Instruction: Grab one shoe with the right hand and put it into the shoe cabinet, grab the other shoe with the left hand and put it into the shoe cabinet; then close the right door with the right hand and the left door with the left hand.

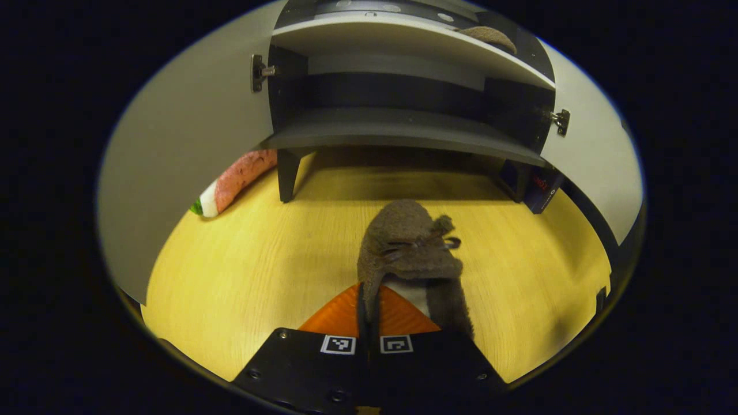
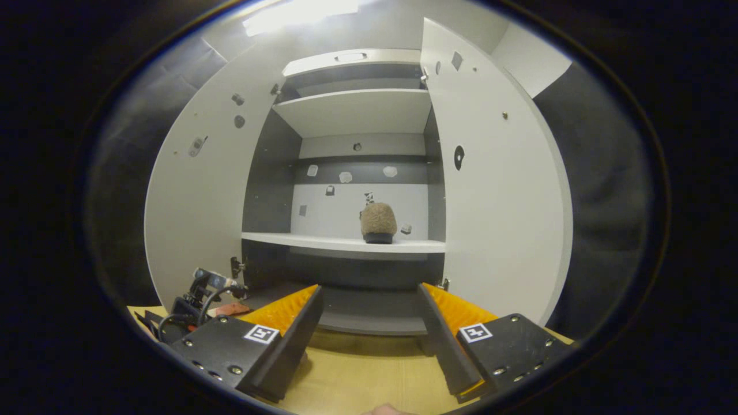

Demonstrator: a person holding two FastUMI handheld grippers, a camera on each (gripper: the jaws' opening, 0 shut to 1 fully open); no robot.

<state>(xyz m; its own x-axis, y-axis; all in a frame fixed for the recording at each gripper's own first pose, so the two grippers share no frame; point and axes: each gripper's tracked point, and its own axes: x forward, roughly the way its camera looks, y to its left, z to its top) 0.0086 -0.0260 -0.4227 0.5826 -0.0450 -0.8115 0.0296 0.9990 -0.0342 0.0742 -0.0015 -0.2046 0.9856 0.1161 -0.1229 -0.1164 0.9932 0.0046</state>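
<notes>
Now, in the left gripper view, my left gripper (image 1: 369,314) is clenched on the brown furry shoe (image 1: 410,248), held above the yellow desk (image 1: 242,271) before the open shoe cabinet (image 1: 398,129); what looks like another shoe sits on its upper shelf. In the right gripper view, my right gripper (image 2: 369,323) is released, fingers spread, facing the cabinet where the other shoe (image 2: 379,222) stands on the middle shelf (image 2: 323,242) between both open doors.
</notes>
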